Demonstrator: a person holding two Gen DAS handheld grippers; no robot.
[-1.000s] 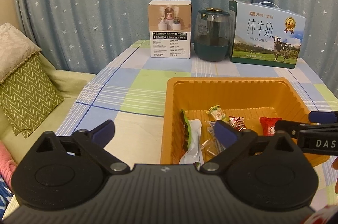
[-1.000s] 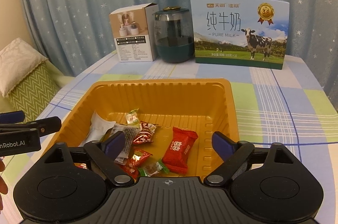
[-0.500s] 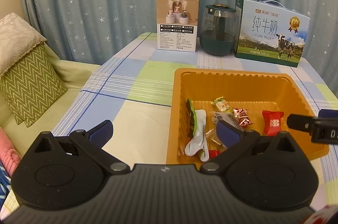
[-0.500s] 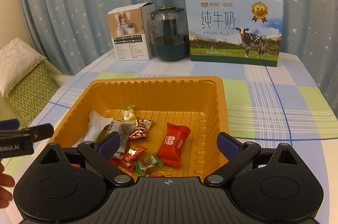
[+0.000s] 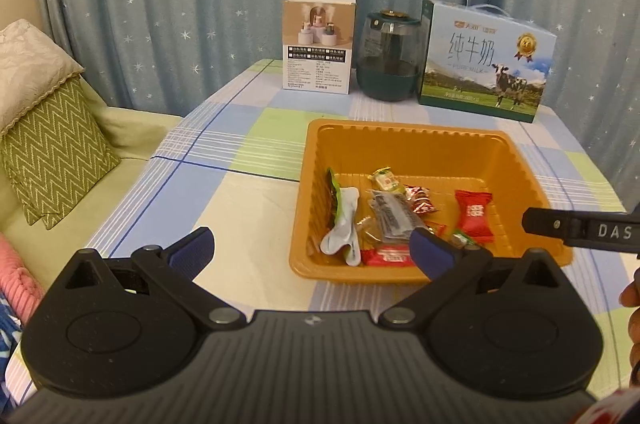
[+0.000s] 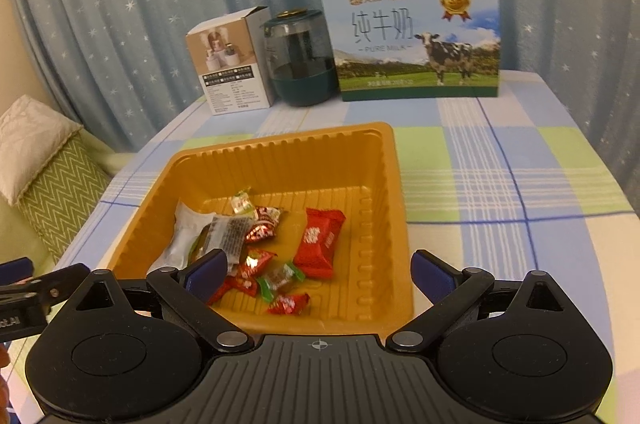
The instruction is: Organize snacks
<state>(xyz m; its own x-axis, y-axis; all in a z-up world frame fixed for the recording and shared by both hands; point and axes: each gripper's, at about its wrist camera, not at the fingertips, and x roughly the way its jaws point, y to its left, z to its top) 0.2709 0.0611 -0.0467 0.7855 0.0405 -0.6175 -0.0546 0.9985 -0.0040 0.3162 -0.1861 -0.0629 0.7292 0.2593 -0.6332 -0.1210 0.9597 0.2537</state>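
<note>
An orange plastic tray (image 5: pixel 404 138) (image 6: pixel 288 152) sits on the checked tablecloth and holds several wrapped snacks. Among them are a red packet (image 5: pixel 473 215) (image 6: pixel 320 242), a white and green pouch (image 5: pixel 344 224) (image 6: pixel 188 236) and a clear dark-printed wrapper (image 5: pixel 390 218) (image 6: pixel 230 238). My left gripper (image 5: pixel 310 251) is open and empty, held above the table at the tray's near left corner. My right gripper (image 6: pixel 320 270) is open and empty, held over the tray's near edge. Each gripper's finger also shows at the edge of the other's view.
A small white product box (image 5: pixel 319 48) (image 6: pixel 232 68), a dark green glass jar (image 5: pixel 388 56) (image 6: pixel 301 58) and a blue milk carton (image 5: pixel 486 66) (image 6: pixel 414 38) stand at the table's far edge before a starry curtain. A sofa with a green zigzag cushion (image 5: pixel 48 152) lies to the left.
Both grippers have pulled back and up from the tray, so it sits farther off in both views. Both stay open. The snacks have not moved.
</note>
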